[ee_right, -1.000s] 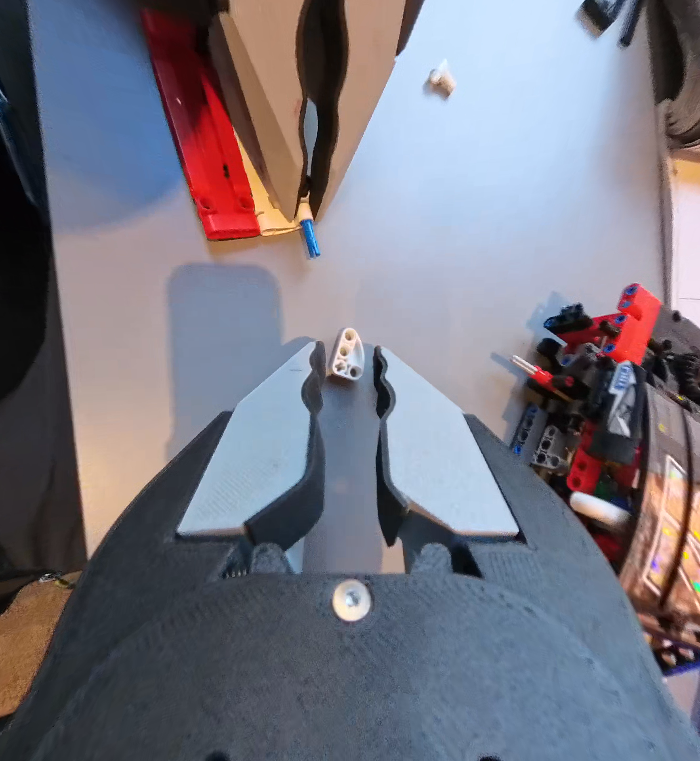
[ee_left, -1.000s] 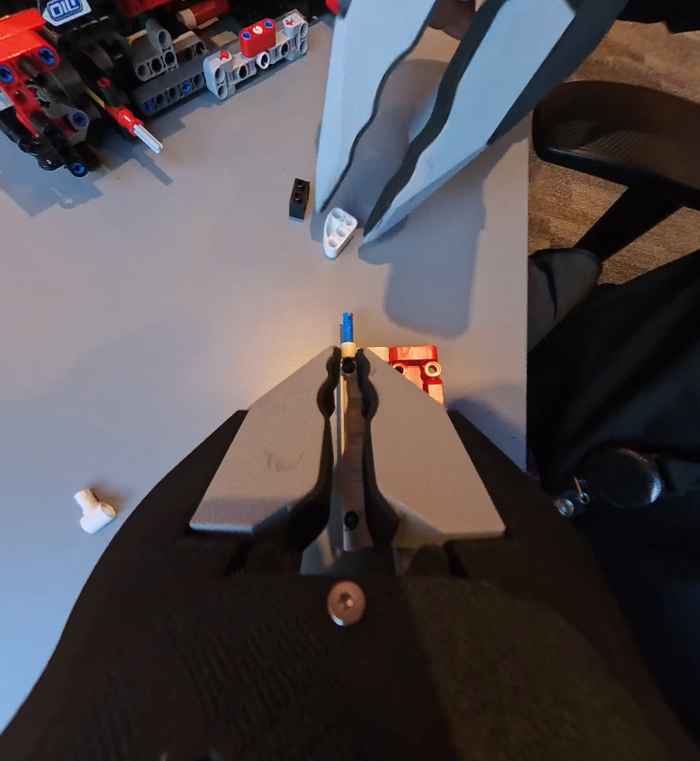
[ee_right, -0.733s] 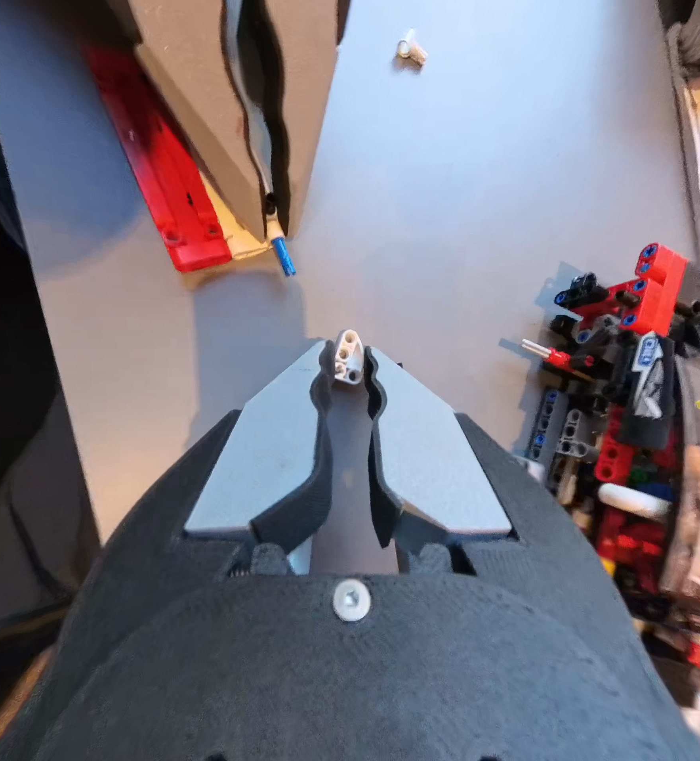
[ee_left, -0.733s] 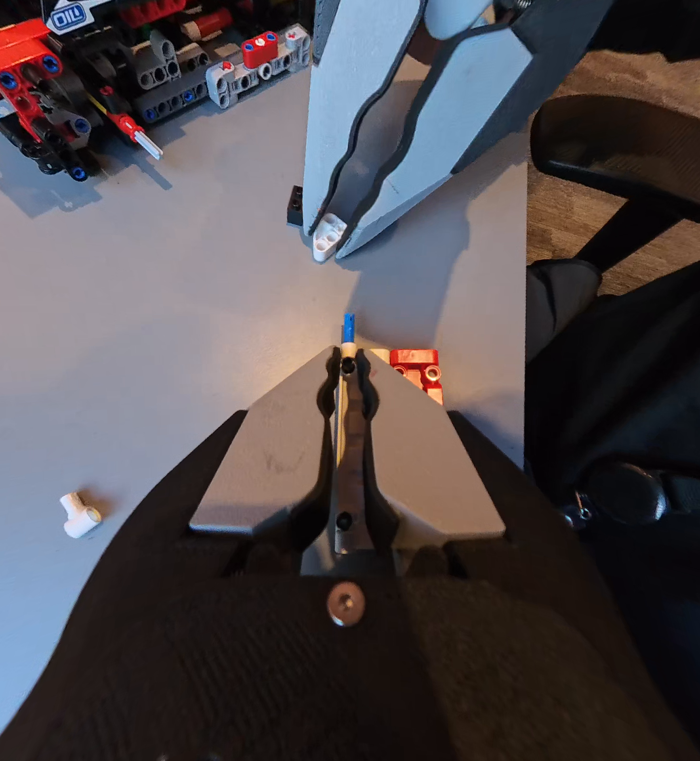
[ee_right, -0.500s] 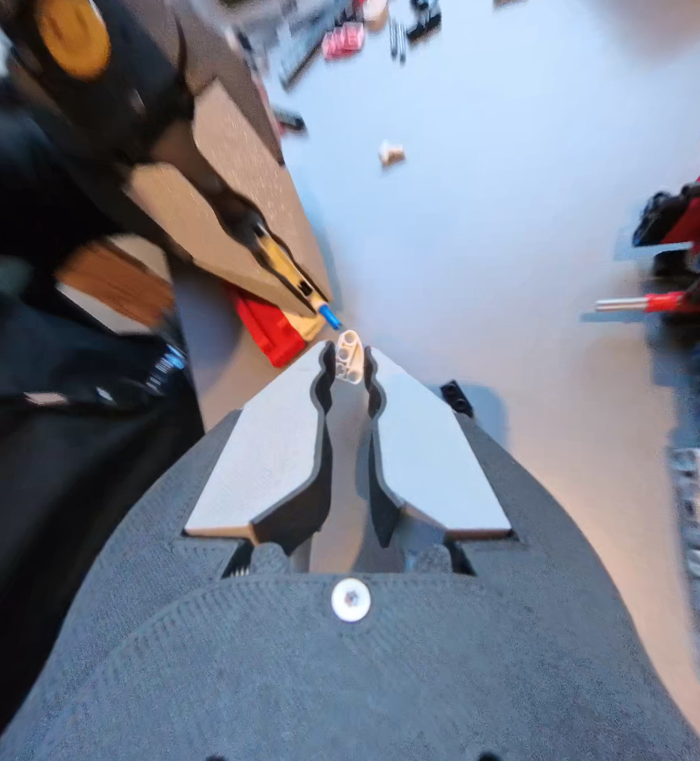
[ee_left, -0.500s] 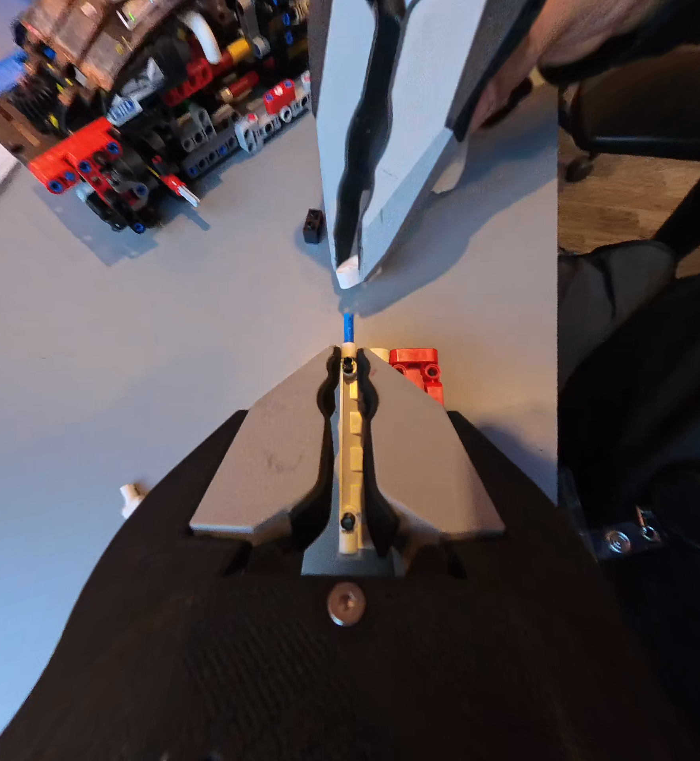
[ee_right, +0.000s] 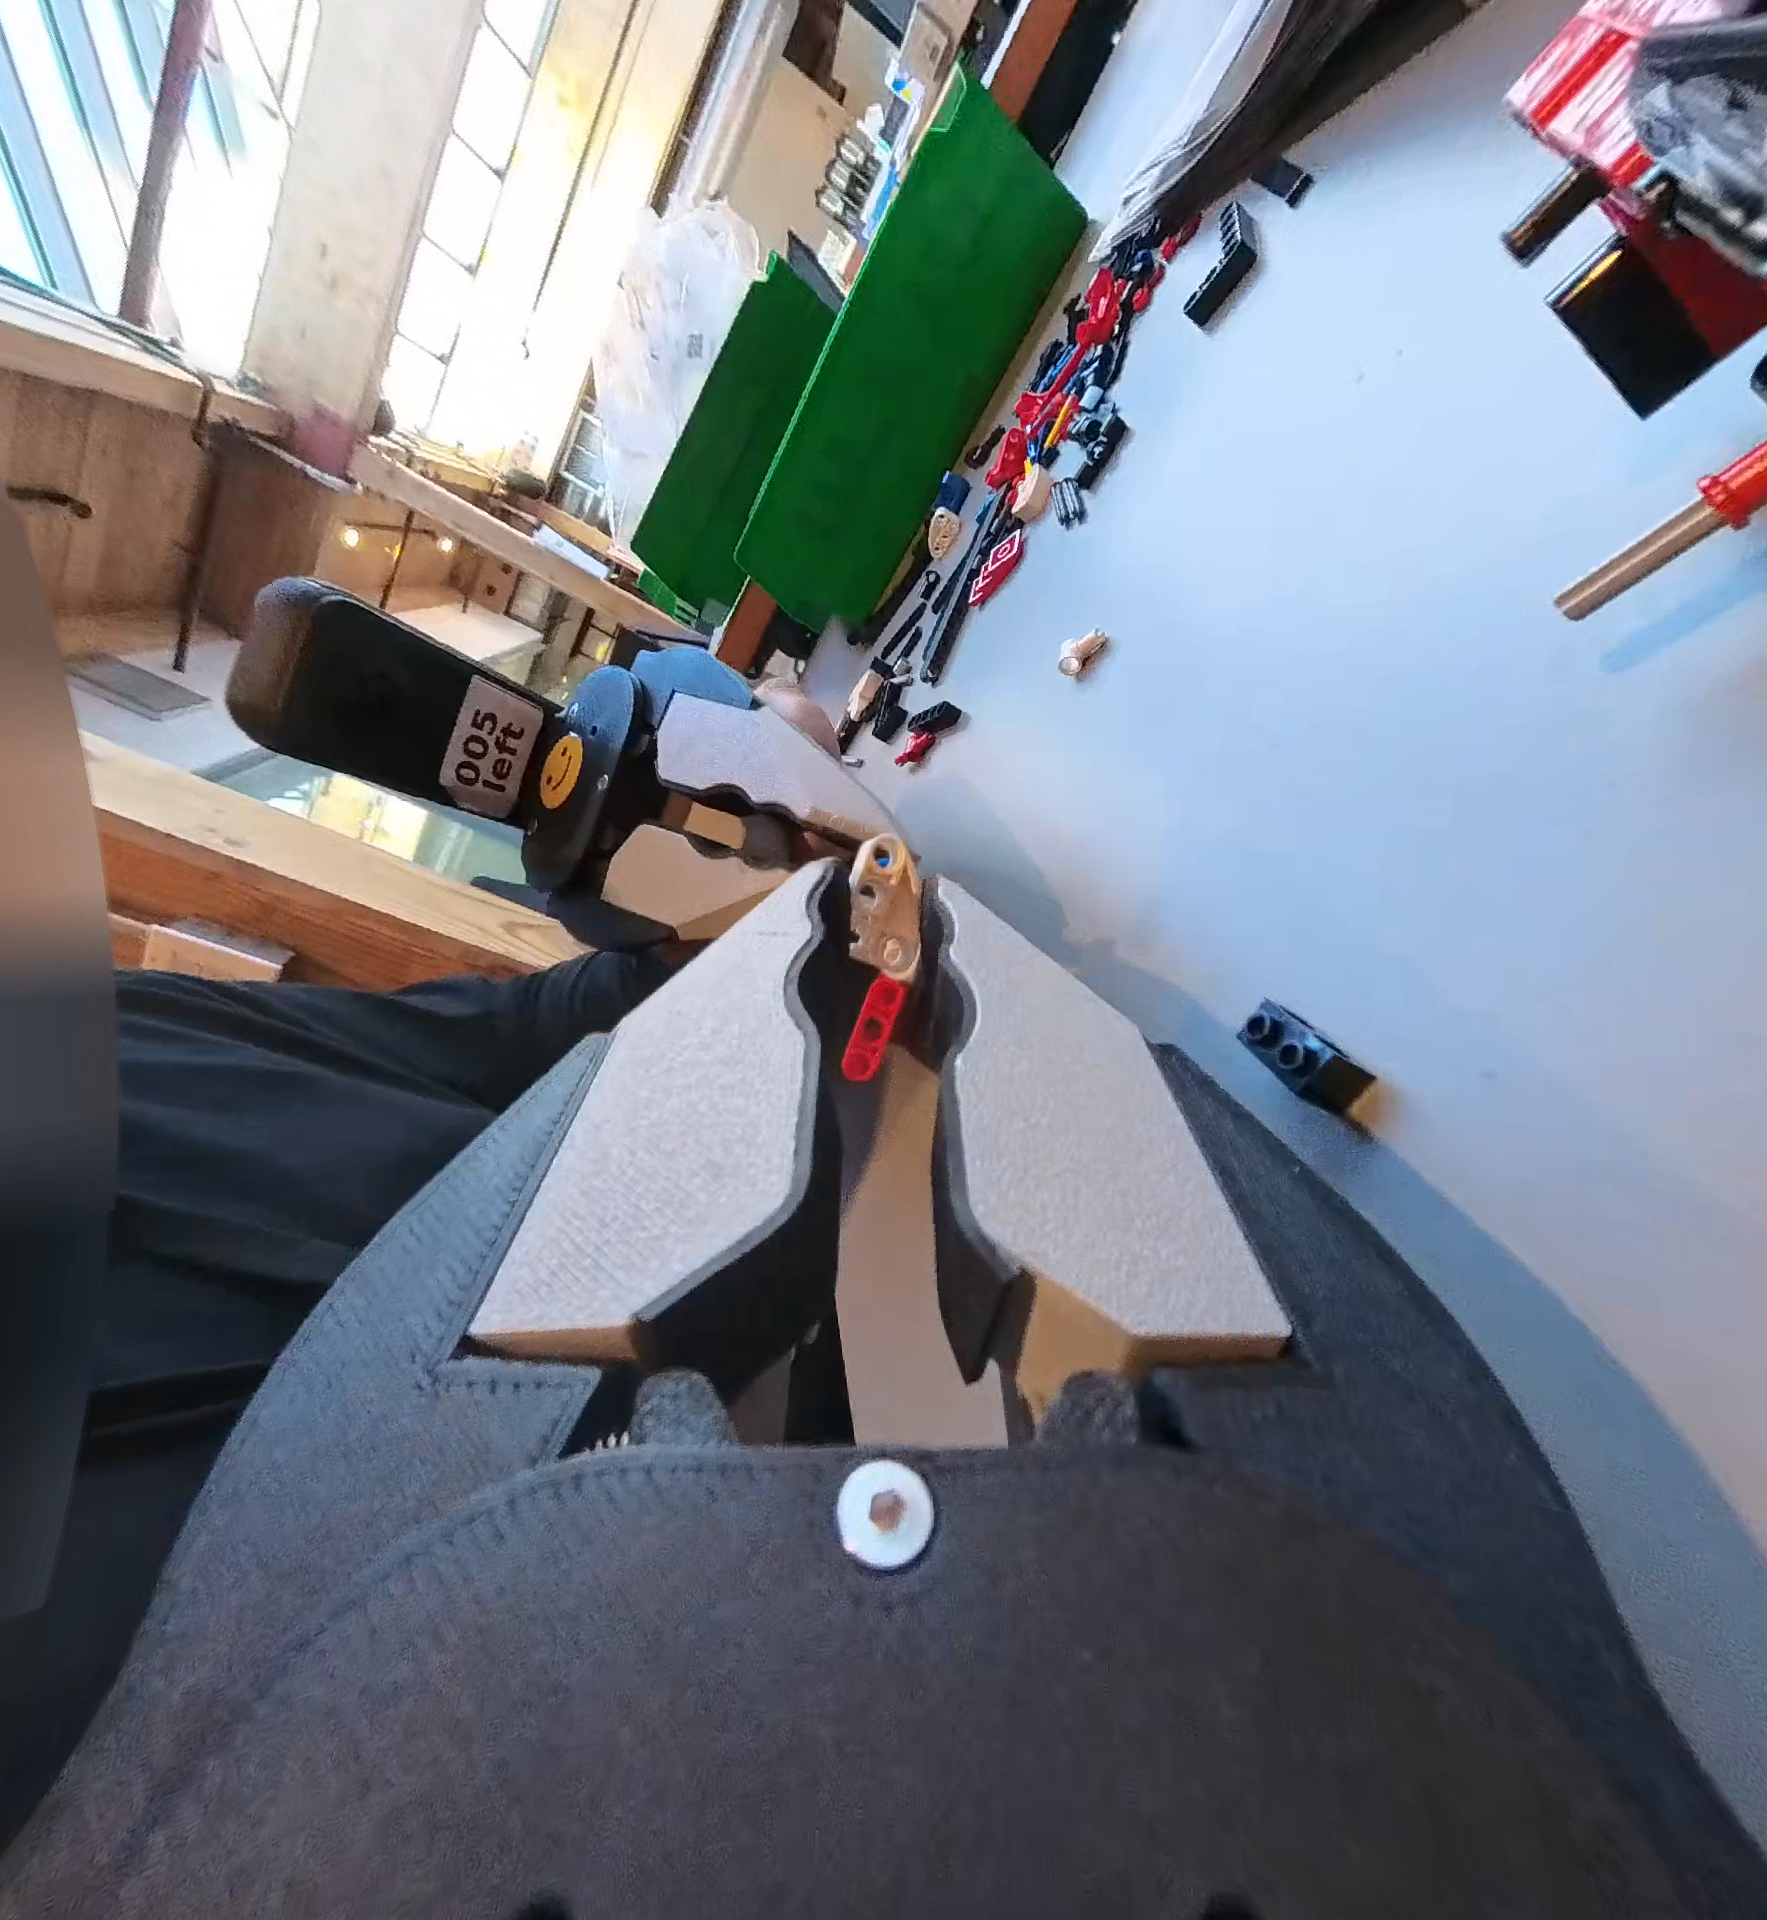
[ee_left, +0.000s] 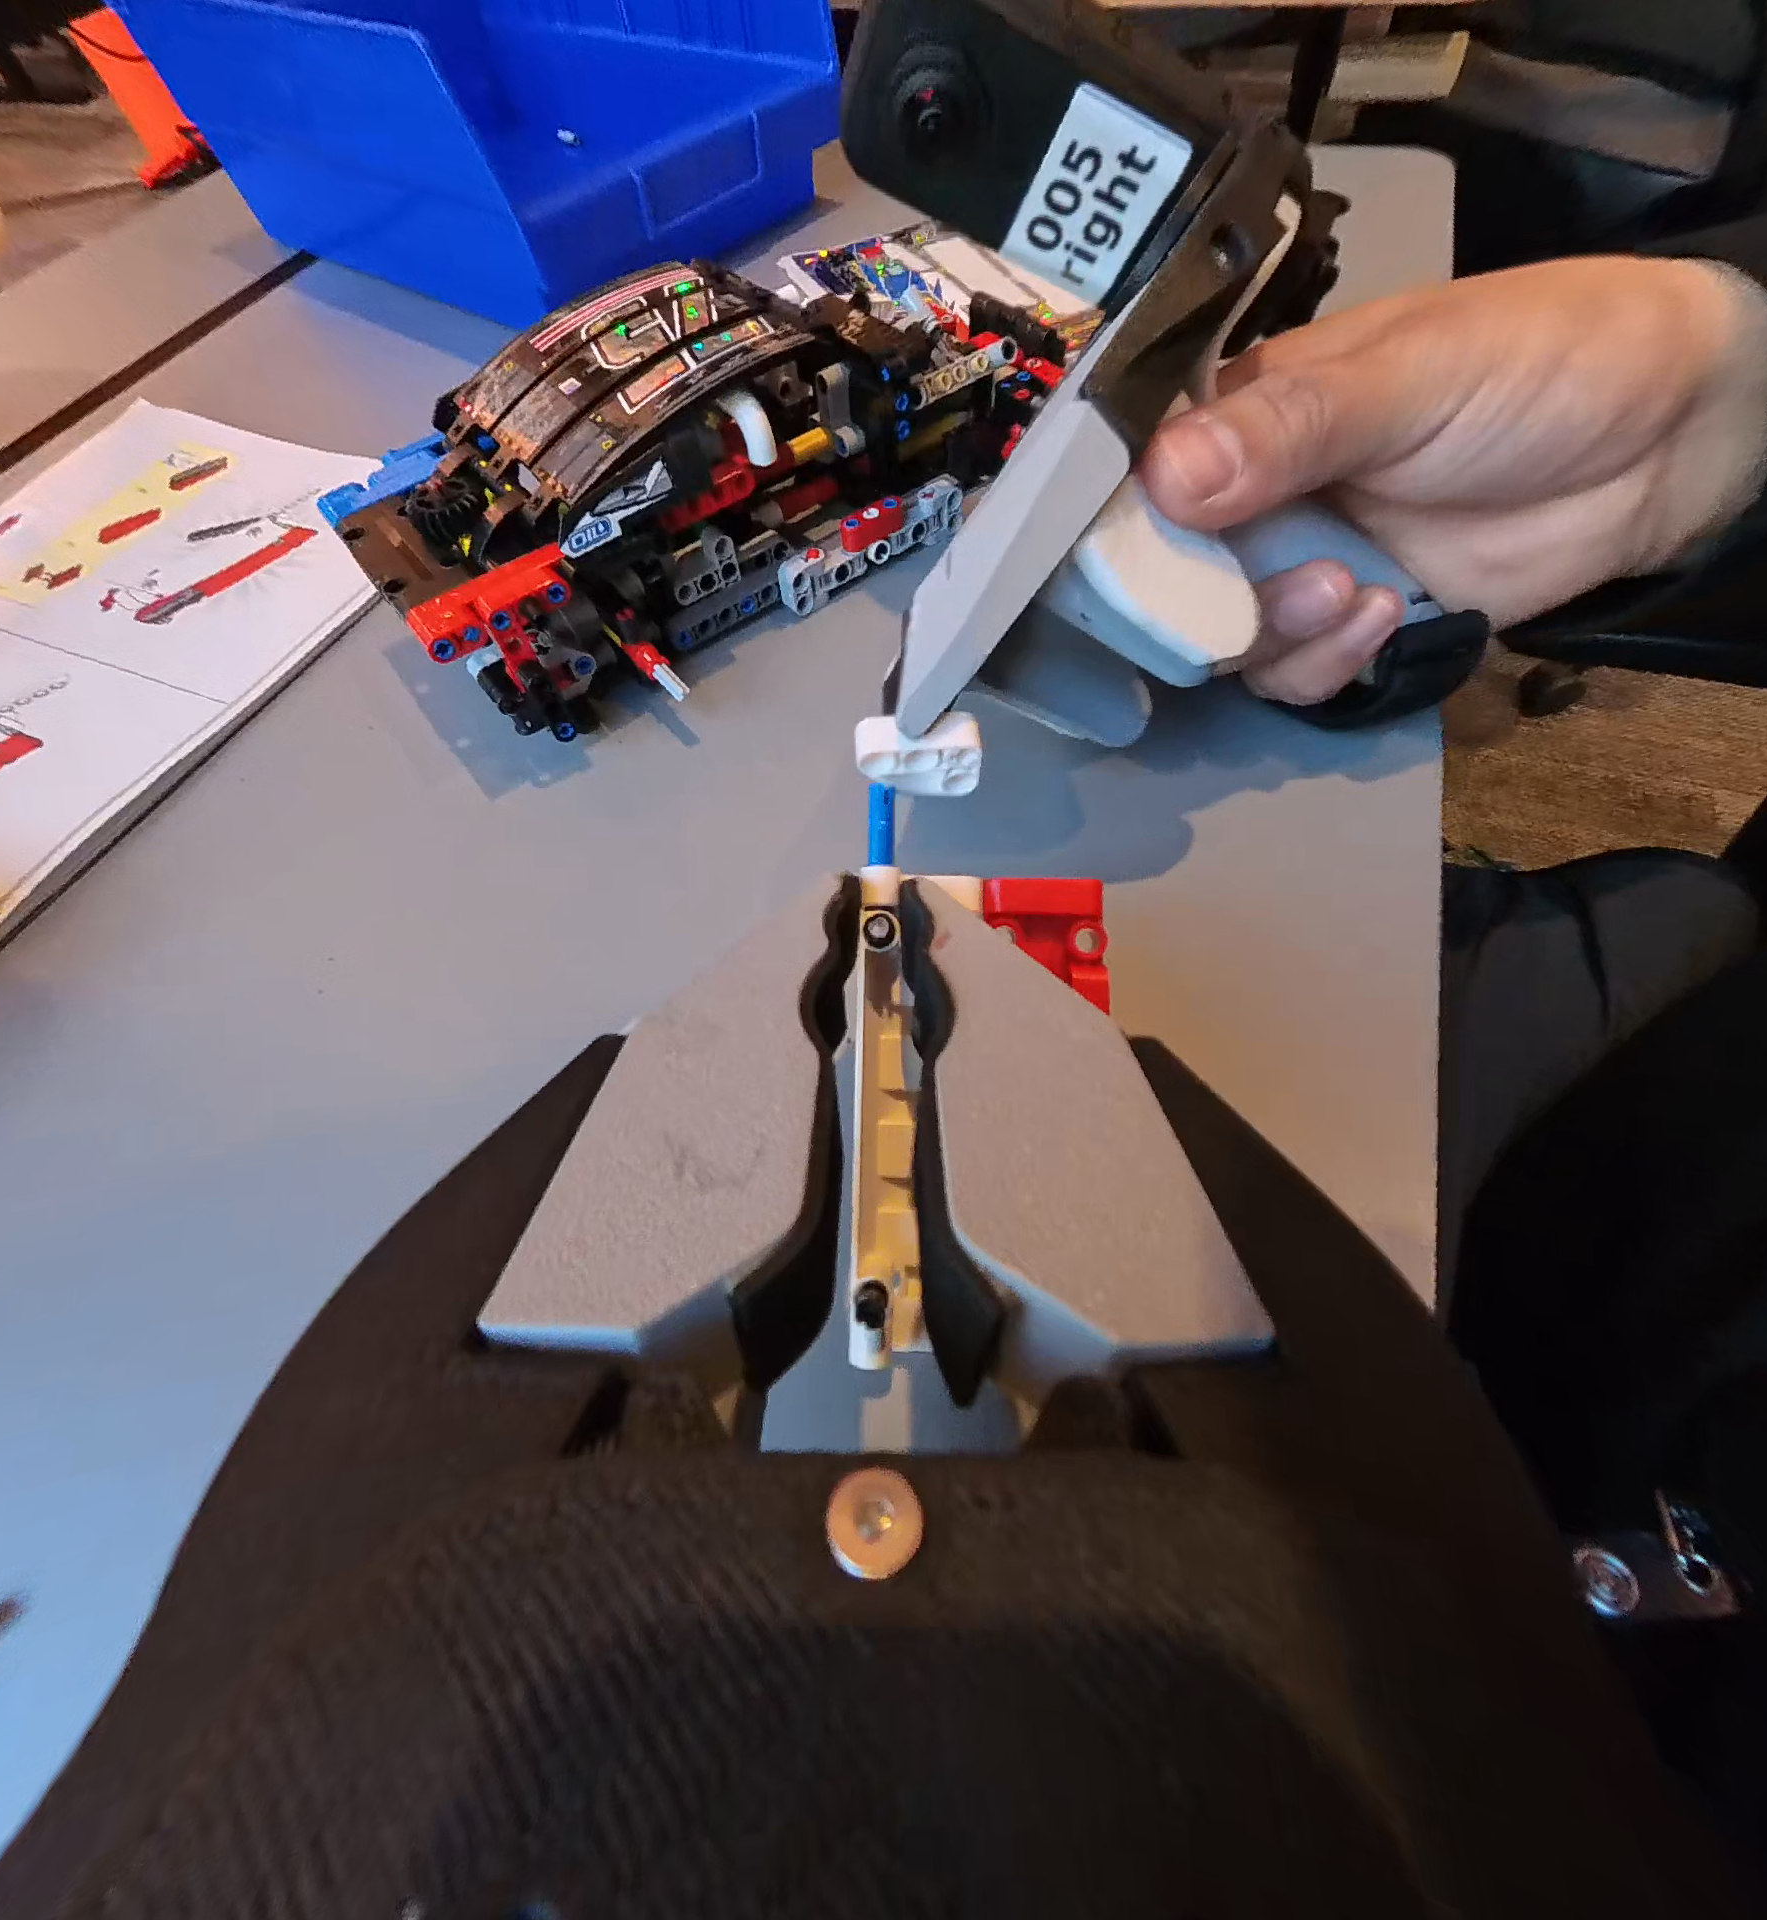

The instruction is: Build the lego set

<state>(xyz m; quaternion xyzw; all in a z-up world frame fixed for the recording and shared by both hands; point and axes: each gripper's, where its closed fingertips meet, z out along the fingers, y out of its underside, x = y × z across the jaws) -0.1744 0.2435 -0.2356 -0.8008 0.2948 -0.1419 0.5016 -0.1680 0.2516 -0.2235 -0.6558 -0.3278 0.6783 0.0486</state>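
My left gripper (ee_left: 877, 894) is shut on a long white beam (ee_left: 881, 1122) with a blue axle (ee_left: 878, 823) sticking out of its front end. A red piece (ee_left: 1050, 920) joined to the beam shows beside the right finger. My right gripper (ee_right: 884, 894) is shut on a small white three-hole connector (ee_right: 884, 899), which also shows in the left wrist view (ee_left: 918, 756). The connector sits on the tip of the blue axle. The right gripper (ee_left: 910, 717) comes in from the upper right, held by a hand (ee_left: 1481, 457). The left gripper's body (ee_right: 588, 769) shows in the right wrist view.
The part-built black and red car model (ee_left: 692, 457) stands on the grey table (ee_left: 235, 935), with an open instruction booklet (ee_left: 100, 592) to its left and a blue bin (ee_left: 505, 135) behind. A small black brick (ee_right: 1305, 1060) and several loose pieces (ee_right: 1045, 457) lie on the table. Only a small space, under 4 cm, lies between the two pairs of fingers.
My right gripper closed on the white connector, lifted it off the table, turned on its side and brought it onto the blue axle tip. My left gripper tilted up with the beam.
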